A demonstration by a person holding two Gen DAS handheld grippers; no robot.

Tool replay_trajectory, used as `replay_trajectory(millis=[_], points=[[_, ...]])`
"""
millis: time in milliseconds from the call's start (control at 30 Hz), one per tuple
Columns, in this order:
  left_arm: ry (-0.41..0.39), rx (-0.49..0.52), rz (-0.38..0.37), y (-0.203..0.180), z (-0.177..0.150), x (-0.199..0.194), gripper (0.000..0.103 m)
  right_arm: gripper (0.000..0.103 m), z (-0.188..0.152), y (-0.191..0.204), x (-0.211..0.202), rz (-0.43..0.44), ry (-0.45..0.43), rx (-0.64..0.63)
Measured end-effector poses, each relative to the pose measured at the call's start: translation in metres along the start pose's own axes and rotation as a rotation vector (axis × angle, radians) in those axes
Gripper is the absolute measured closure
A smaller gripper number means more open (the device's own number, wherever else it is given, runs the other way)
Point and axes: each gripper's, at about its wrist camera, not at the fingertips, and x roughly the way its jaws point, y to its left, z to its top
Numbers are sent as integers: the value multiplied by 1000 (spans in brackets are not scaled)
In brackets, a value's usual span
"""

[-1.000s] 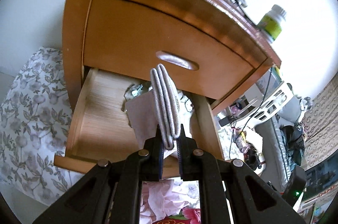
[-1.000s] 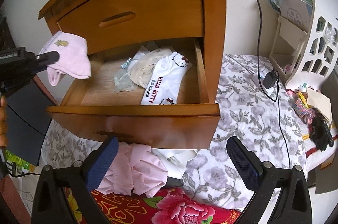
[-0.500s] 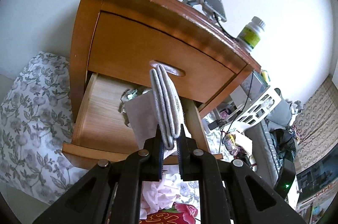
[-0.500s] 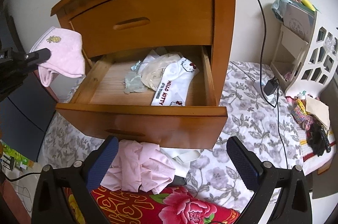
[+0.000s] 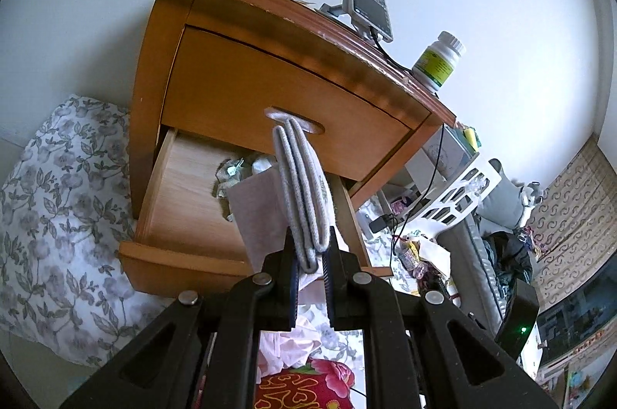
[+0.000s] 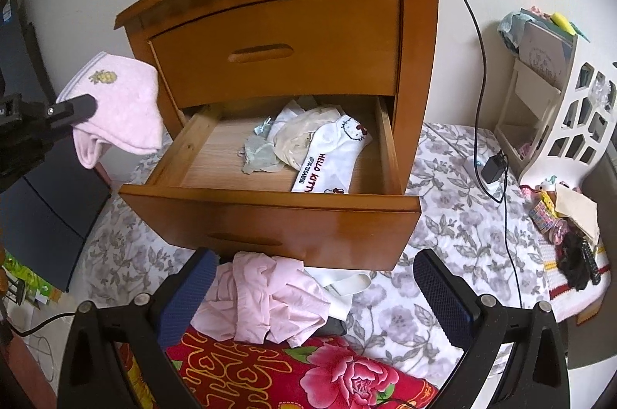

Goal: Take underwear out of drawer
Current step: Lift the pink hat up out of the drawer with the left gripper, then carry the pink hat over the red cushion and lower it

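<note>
Right wrist view: the nightstand's lower drawer [image 6: 270,223] stands pulled out, holding a white Hello Kitty garment [image 6: 331,158], a cream piece [image 6: 297,139] and a pale green one [image 6: 258,156]. Your left gripper [image 5: 310,264] pinches the folded pink underwear [image 6: 123,108], held in the air left of the drawer and clear of it. Your right gripper [image 6: 314,293] is spread wide, empty. Since a second ago, both cameras have backed away from the nightstand.

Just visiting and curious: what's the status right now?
Left gripper shut on pink underwear, clear of drawer. Right gripper open, empty. More underwear inside; nothing blocking.
</note>
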Motion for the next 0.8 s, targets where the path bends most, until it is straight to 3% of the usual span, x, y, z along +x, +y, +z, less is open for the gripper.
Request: replay_trajectory(millis=[233, 800], points=[[3, 7, -10, -2, -10, -11, 92, 0, -4, 4, -15, 2, -21, -8], [114, 5, -45, -5, -45, 1, 92, 0, -14, 7, -35, -12, -39, -7]])
